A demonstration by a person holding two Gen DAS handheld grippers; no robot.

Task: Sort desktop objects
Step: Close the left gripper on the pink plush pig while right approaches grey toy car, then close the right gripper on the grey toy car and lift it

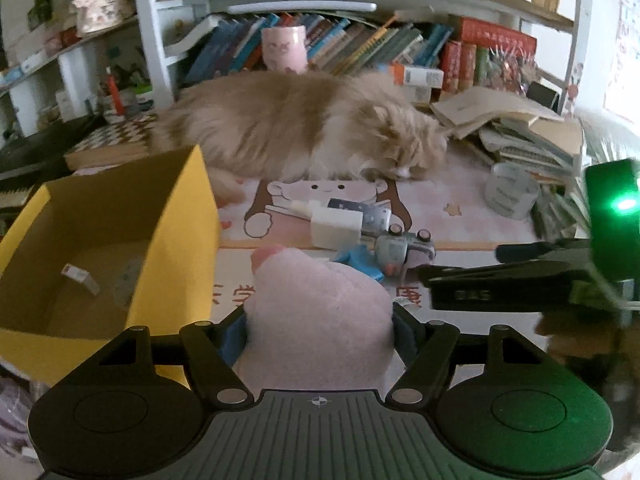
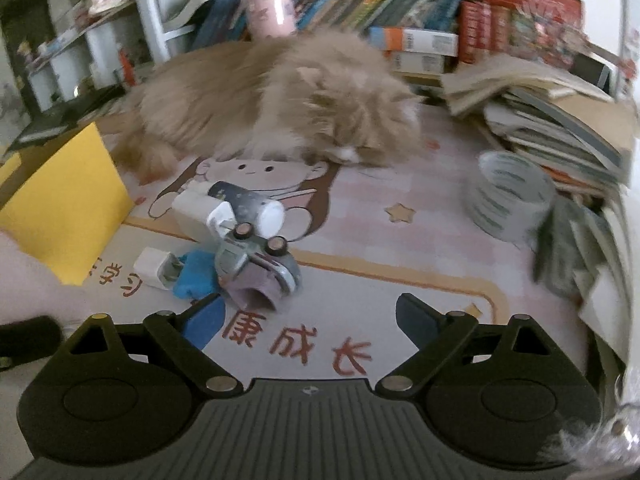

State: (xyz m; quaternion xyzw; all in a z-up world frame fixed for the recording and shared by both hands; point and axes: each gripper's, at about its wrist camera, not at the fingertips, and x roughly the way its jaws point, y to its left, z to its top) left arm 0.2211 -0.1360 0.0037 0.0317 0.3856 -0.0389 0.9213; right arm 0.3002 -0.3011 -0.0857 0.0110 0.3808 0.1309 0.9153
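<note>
My left gripper (image 1: 320,320) is shut on a pink plush toy (image 1: 316,300), held above the desk mat beside an open yellow box (image 1: 176,216). A small white item (image 1: 80,278) lies inside the box. Beyond the plush is a heap: a white charger (image 1: 336,228), a grey toy car (image 1: 404,246) and a blue piece (image 1: 360,262). My right gripper (image 2: 308,308) is open over the mat, nothing between its fingers. Just ahead of it, to the left, lie the toy car (image 2: 256,256), a blue piece (image 2: 196,274), a small white cube (image 2: 154,268) and a dark tube (image 2: 248,204).
A long-haired tan cat (image 1: 304,124) lies across the back of the desk mat (image 2: 400,240). A roll of tape (image 2: 508,196) stands at the right, next to a sloping pile of books (image 2: 560,120). Bookshelves and a pink cup (image 1: 284,48) fill the back.
</note>
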